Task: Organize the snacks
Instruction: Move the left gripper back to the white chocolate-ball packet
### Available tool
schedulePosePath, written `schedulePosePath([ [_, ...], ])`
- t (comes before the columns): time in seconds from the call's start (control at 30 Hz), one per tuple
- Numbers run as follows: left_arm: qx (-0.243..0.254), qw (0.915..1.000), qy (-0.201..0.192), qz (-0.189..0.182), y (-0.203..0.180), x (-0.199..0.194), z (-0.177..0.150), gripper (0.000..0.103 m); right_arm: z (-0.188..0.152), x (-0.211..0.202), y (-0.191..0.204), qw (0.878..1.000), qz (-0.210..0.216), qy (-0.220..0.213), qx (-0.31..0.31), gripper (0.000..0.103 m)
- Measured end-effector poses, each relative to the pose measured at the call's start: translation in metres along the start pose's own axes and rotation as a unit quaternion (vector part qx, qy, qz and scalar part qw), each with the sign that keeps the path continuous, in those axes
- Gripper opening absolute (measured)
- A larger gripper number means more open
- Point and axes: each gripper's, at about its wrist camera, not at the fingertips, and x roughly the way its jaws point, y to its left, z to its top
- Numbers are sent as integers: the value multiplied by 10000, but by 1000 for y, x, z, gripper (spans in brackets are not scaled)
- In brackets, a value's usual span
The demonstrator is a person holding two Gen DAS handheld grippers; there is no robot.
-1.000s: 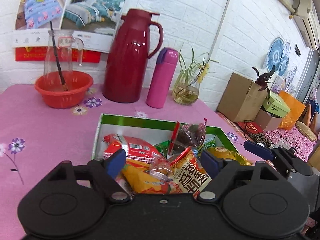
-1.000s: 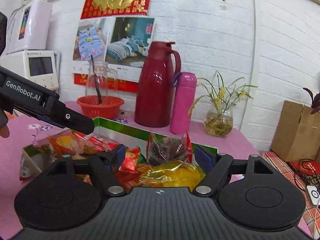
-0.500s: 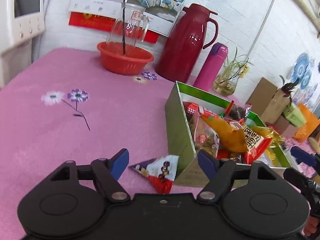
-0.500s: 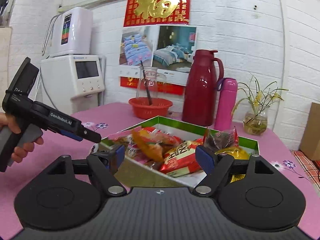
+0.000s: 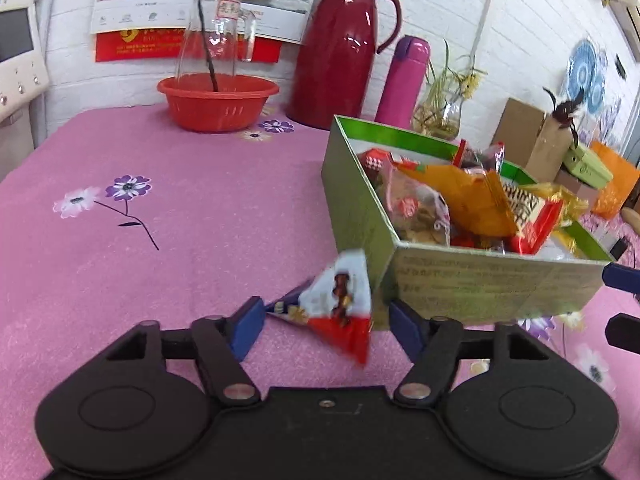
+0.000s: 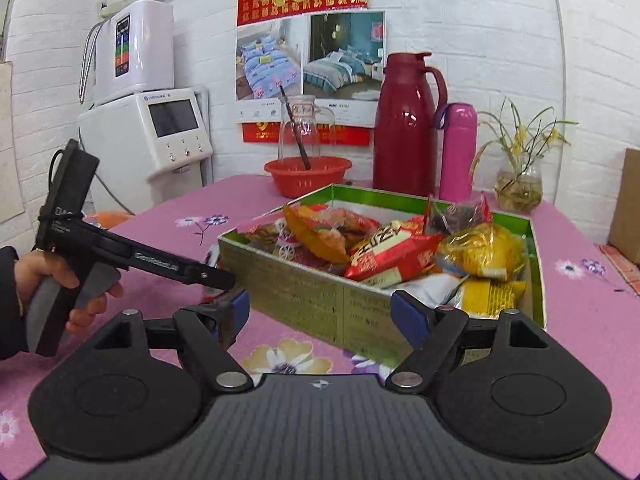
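A triangular white, red and blue snack packet (image 5: 336, 308) lies tilted on the pink tablecloth, against the near corner of the green box (image 5: 360, 208). My left gripper (image 5: 324, 320) is low over the cloth and its jaws are closing around the packet. The left pad is at the packet's corner, and the right pad stands a little clear of it. The green box (image 6: 304, 292) holds several snack bags. My right gripper (image 6: 320, 312) is open in front of the box with nothing between its fingers. The left gripper (image 6: 224, 280) shows beside it, held by a hand.
At the back of the table (image 5: 140, 280) stand a red basin (image 5: 216, 100) with a glass jug in it, a dark red thermos (image 5: 340, 48), a pink bottle (image 5: 400, 84) and a plant vase (image 5: 440, 116). A white appliance (image 6: 144, 136) is at the far left, and cardboard boxes (image 5: 532, 140) at the right.
My left gripper came off the box, swung left and down to the cloth, and its jaws have narrowed around the triangular packet. My right gripper has drawn back from the box and turned left.
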Motion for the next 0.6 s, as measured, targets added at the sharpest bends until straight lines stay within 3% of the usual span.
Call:
schedulePosePath([
  [0.03,118,9999,-28,102,-2,0,-3,40,-2,0,2,10000,38,43,-4,103],
  [0.07,203,9997,-37,140,-3,-1,-5,13,-3,0,3,9999,84,79,-14,103],
  [0.1,201,9998,26,-45,-3,-3,-6,0,-5,0,5,9999,129,109,-29,103],
  [0.17,-14,9997,98,-213,-2,-7,-10,0,-8,0,8,9996,192,183,-48,103],
  [0.27,192,9996,63,-201,-11,-15,-19,0,-12,-1,12,9992,303,267,-51,103],
  [0.43,-202,9955,177,-914,-6,-31,-25,0,-14,-1,13,9987,367,353,-65,103],
  [0.47,-245,9953,127,-924,-4,-36,-25,12,-13,-1,14,9986,387,366,-57,103],
  [0.5,-300,9954,57,-904,-2,-40,-24,43,-13,-1,14,9984,423,382,-57,103],
  [0.53,-391,9955,-58,-856,0,-45,-22,56,-14,-1,15,9981,460,393,-74,103],
  [0.57,-526,9951,-211,-808,3,-50,-17,67,-13,0,16,9980,481,395,-100,103],
  [0.6,-629,9943,-308,-799,7,-53,-12,64,-13,2,18,9979,497,400,-127,103],
])
